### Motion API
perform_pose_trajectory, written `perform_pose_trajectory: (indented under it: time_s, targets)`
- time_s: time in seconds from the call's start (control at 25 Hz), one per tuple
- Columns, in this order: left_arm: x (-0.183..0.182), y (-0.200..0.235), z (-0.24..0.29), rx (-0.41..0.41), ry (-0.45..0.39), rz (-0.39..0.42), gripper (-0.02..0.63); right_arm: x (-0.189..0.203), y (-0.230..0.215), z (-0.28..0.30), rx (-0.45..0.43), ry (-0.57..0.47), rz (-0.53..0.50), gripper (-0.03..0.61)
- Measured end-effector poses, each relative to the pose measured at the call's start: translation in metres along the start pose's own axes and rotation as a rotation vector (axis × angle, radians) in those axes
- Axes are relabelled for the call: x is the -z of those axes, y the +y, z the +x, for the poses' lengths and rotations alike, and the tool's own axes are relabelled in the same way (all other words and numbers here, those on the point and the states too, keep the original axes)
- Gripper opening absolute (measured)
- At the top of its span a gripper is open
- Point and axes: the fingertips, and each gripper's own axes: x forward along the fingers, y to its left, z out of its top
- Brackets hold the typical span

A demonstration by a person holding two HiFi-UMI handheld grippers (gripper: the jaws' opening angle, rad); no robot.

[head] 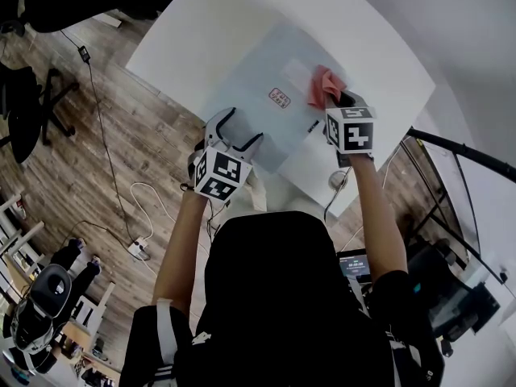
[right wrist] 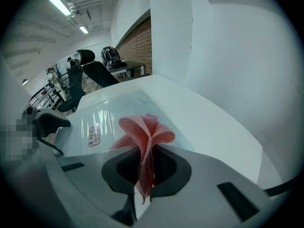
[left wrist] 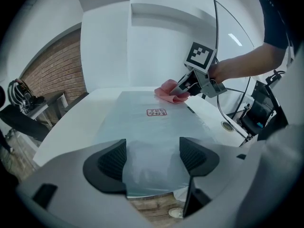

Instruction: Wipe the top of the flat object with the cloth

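The flat object [head: 262,95] is a pale, glossy sheet with a small red label [head: 278,97], lying on the white table [head: 201,22]. My right gripper [head: 340,97] is shut on a pink mesh cloth [head: 324,85] at the sheet's far right corner. In the right gripper view the cloth [right wrist: 145,129] fans out from the closed jaws [right wrist: 145,167] over the sheet [right wrist: 107,115]. My left gripper [head: 235,133] stands open at the sheet's near edge. In the left gripper view, the sheet [left wrist: 147,132] runs between its fingers [left wrist: 107,165]; the gripper [left wrist: 152,159] holds nothing.
A cable grommet [head: 338,180] sits in the table's near right corner, with a cable dropping from it. Black office chairs [head: 28,103] and a power strip [head: 139,248] are on the wooden floor to the left. Screens and a stand [head: 451,297] crowd the right.
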Motion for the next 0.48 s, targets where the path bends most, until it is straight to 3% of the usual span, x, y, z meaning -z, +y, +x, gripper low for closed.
perform_pose_trajectory:
  time_s: [0.48]
  targets:
    - [0.0011, 0.0002, 0.0002, 0.001, -0.006, 0.001, 0.342, -0.001, 0.0054, 0.0025, -0.011, 0.001, 0.013, 0.046]
